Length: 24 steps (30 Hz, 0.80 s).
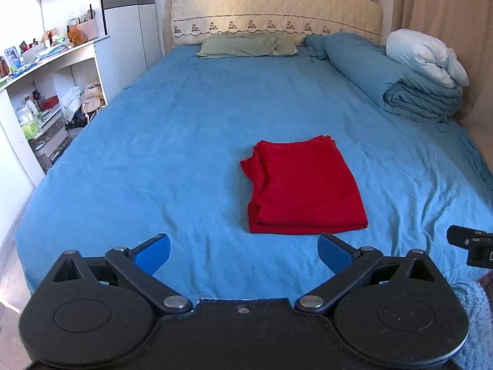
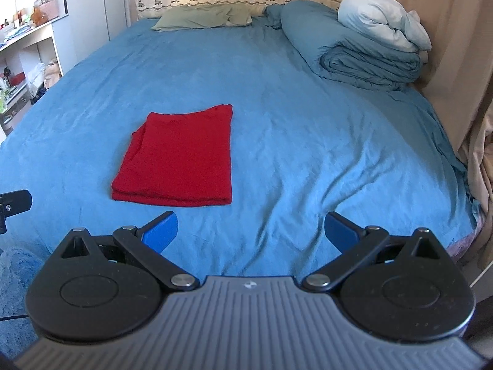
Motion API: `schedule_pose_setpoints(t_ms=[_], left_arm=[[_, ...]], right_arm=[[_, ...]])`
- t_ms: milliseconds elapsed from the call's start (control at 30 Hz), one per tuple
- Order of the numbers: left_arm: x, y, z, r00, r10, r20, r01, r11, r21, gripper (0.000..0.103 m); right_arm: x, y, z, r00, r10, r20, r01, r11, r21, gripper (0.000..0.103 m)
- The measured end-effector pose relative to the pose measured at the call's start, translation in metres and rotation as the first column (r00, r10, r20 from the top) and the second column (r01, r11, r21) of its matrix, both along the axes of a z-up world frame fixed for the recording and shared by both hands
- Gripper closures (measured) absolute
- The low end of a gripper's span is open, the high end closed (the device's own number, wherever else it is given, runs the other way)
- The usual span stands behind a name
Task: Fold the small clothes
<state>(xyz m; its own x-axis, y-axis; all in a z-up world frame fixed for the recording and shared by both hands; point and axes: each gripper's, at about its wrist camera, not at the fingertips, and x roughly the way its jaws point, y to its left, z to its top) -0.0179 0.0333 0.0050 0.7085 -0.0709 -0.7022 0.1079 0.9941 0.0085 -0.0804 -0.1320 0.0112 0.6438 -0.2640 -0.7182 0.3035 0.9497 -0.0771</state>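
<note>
Left wrist view: my left gripper (image 1: 243,254) hangs spread and empty just short of the folded red garment (image 1: 303,186), bare blue bedsheet (image 1: 154,154) all around it. Right wrist view: my right gripper (image 2: 251,231) likewise gapes empty; garment (image 2: 178,160) ahead-left; no legible writing.
</note>
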Motion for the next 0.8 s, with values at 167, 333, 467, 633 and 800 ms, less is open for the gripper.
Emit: schedule_pose_setpoints(t_ms=[167,333,467,633,800], left_arm=[[-0.002,0.0,0.002,1.0,0.005,0.015,-0.005,1.0,0.0,0.0],[-0.003,0.0,0.003,1.0,0.006,0.02,-0.006,1.0,0.007,0.0],[-0.004,-0.002,0.003,1.0,0.003,0.027,-0.004,1.0,0.018,0.0],[-0.006,-0.004,0.004,0.999,0.002,0.032,-0.003,1.0,0.021,0.0],[-0.006,-0.006,0.005,0.999,-0.004,0.039,0.003,1.0,0.03,0.0]], right_arm=[[-0.001,-0.003,0.001,1.0,-0.001,0.001,0.001,1.0,-0.002,0.0],[-0.002,-0.004,0.002,1.0,-0.005,0.002,0.005,1.0,0.006,0.0],[-0.001,-0.007,0.003,1.0,-0.006,0.0,0.006,1.0,0.014,0.0],[-0.001,-0.009,0.003,1.0,-0.007,0.0,0.007,1.0,0.017,0.0],[-0.002,-0.013,0.002,1.0,-0.012,-0.002,0.012,1.0,0.021,0.0]])
